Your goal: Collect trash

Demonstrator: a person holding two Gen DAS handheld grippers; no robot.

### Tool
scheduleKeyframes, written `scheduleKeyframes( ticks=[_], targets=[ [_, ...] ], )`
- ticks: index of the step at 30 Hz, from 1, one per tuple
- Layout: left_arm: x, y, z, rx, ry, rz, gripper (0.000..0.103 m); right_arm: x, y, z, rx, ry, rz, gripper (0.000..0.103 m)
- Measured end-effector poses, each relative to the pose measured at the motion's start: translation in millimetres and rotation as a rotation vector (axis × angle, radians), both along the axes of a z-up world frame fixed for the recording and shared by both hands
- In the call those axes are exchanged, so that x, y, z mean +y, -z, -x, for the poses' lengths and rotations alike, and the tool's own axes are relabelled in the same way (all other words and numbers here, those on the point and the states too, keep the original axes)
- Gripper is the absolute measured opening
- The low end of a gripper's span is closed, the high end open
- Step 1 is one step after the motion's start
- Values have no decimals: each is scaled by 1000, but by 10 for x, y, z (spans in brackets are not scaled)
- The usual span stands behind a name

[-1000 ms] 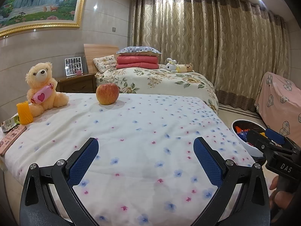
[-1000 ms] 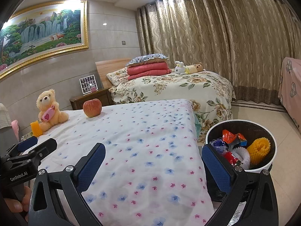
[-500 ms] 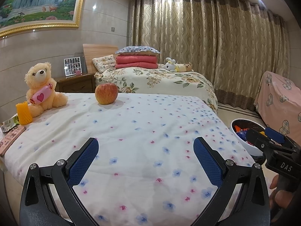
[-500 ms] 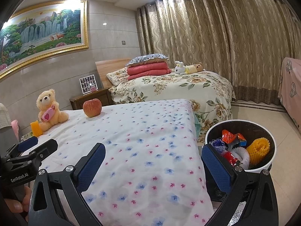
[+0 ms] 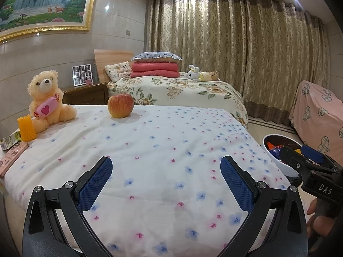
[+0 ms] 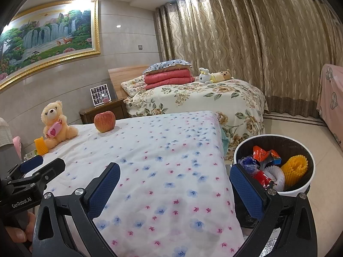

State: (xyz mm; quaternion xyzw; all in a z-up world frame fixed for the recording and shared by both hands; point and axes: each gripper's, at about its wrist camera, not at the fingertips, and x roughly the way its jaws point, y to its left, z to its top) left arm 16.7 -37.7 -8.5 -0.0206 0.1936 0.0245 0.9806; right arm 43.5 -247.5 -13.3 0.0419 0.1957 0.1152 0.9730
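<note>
A white trash bin (image 6: 308,184) with a dark liner stands on the floor right of the bed and holds wrappers and yellow foam net; the left wrist view shows the bin (image 5: 272,156) too. An orange foam net (image 5: 26,129) and a green wrapper (image 5: 9,140) lie at the bed's far left, the net (image 6: 40,145) beside the teddy bear. My left gripper (image 5: 166,174) is open and empty above the flowered sheet. My right gripper (image 6: 174,184) is open and empty over the bed's right edge, its right finger next to the bin.
An apple (image 5: 120,105) and a teddy bear (image 5: 46,101) sit at the far end of the flowered bed (image 5: 160,145). A pink flat pack (image 5: 10,158) lies at its left edge. A second bed (image 6: 203,94), a nightstand (image 5: 86,94), curtains and a pink-covered piece (image 5: 317,111) stand beyond.
The left wrist view has shifted slightly, with the bed's things a little further left in frame. Both grippers stay open and empty; the right view is unchanged.
</note>
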Motion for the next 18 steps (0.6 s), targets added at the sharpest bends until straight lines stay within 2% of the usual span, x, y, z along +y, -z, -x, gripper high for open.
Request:
scheduleKeyframes(
  ticks=[18],
  targets=[
    [-15, 25, -13, 5, 9, 0, 103, -3, 12, 0, 5, 0, 3, 103]
  ],
)
